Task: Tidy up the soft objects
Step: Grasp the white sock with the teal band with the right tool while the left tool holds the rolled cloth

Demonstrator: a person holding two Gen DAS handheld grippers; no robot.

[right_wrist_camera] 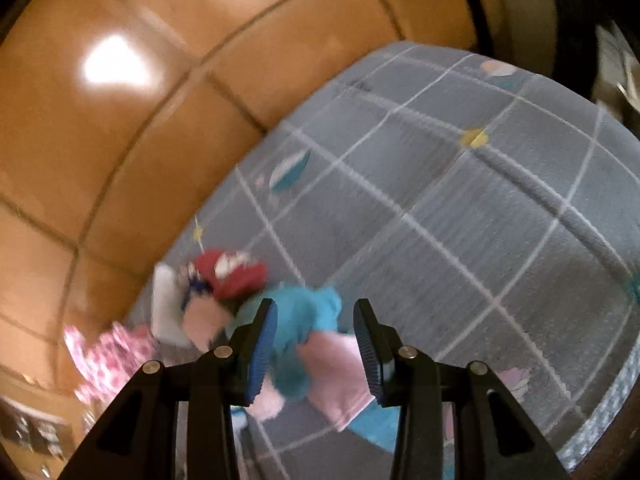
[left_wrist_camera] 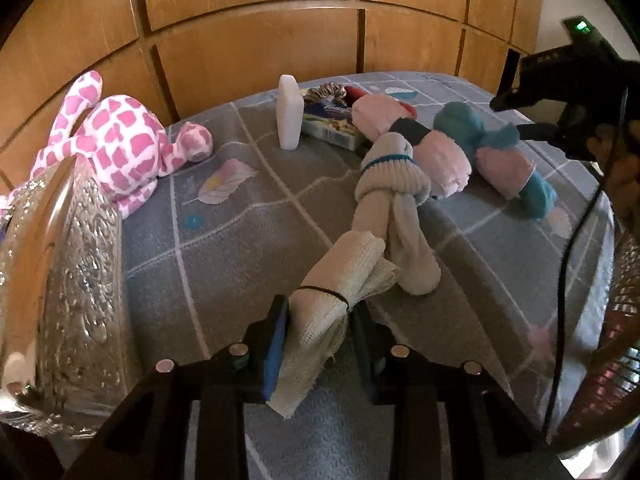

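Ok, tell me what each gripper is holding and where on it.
The left gripper is shut on the beige cloth roll, near its banded end. The right gripper holds nothing; it straddles the pink and teal socks.

- The bed (left_wrist_camera: 248,220) carries everything; wooden panels (left_wrist_camera: 248,48) stand behind it.
- At the bed's left edge stands an embossed tray (left_wrist_camera: 80,280), and a plush toy (left_wrist_camera: 120,148) lies just behind it, touching it.
- Far back in the middle a bottle (left_wrist_camera: 289,112) stands upright, with a small box (left_wrist_camera: 332,128) just to its right.
- Right of the box lie rolled cloth bundles (left_wrist_camera: 440,156) — side by side, touching.
- A knotted sock (left_wrist_camera: 396,200) stretches from those bundles toward the near edge.
- A tied cloth roll (left_wrist_camera: 336,292) lies nearest, its end between the left gripper (left_wrist_camera: 320,344) fingers (left_wrist_camera: 276,344), touching the sock.
- The right gripper (right_wrist_camera: 316,344) hangs over the rightmost bundle (right_wrist_camera: 316,332).
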